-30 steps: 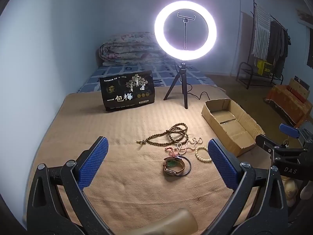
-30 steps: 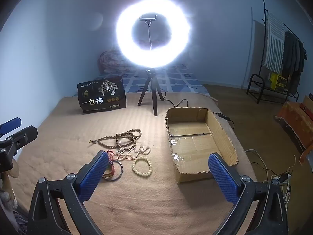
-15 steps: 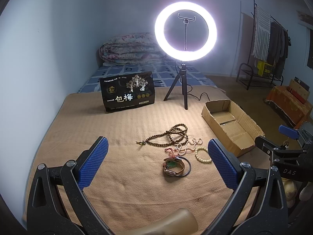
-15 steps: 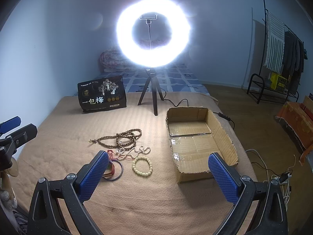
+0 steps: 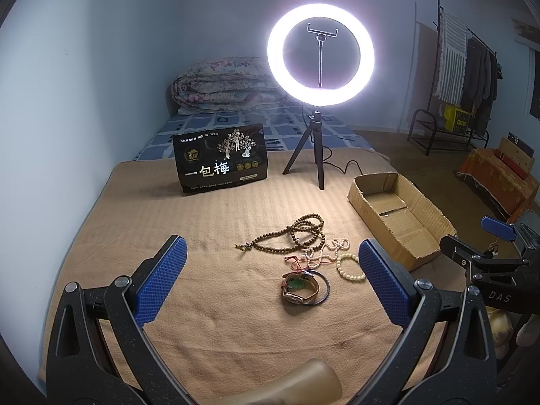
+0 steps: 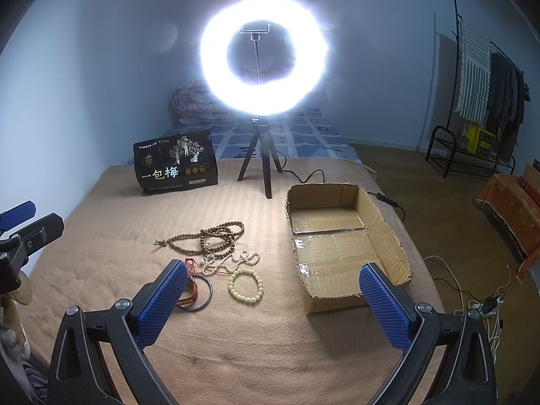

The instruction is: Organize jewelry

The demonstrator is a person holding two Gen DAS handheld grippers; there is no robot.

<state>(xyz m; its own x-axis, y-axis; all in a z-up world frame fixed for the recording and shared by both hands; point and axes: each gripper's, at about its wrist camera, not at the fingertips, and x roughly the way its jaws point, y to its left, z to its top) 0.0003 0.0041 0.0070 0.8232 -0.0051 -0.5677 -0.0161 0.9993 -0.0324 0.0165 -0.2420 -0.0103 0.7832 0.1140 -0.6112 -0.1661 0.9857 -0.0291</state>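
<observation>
Left hand-held gripper (image 5: 270,287), black frame w/ blue textured pads, is hovering low over the tan ribbed blanket (image 5: 209,222); jaws are standing wide apart, nothing btwn them. Right hand-held gripper (image 6: 273,300), same build, is also hanging spread wide and gripping nothing; it is showing at the right edge of the left view (image 5: 496,256), and the left one at the left edge of the right view.

Jewelry is lying in a loose cluster mid-blanket. Long brown wooden bead necklace (image 5: 300,234) is sitting farthest back, coiled in loops w/ one strand trailing left. Just in front of it, a thin strand of small pale pearl-like beads (image 5: 324,253) is lying tangled w/ a red cord (image 5: 295,261). Cream round-bead bracelet (image 5: 351,266) is lying right of that, near the left gripper's right pad. Closest to the left cam, a brown-strap wristwatch (image 5: 298,290) is resting inside or against a thin dark metal bangle (image 5: 322,287), w/ sth green on top; can't tell what.

Open, shallow brown cardboard box (image 6: 381,233) is sitting right of the cluster, apart from it, interior bare w/ shiny tape across the floor. Behind, a lit white ring light on a black mini tripod (image 5: 319,165) is standing beside an upright black snack bag w/ white Chinese lettering (image 5: 221,165).
</observation>
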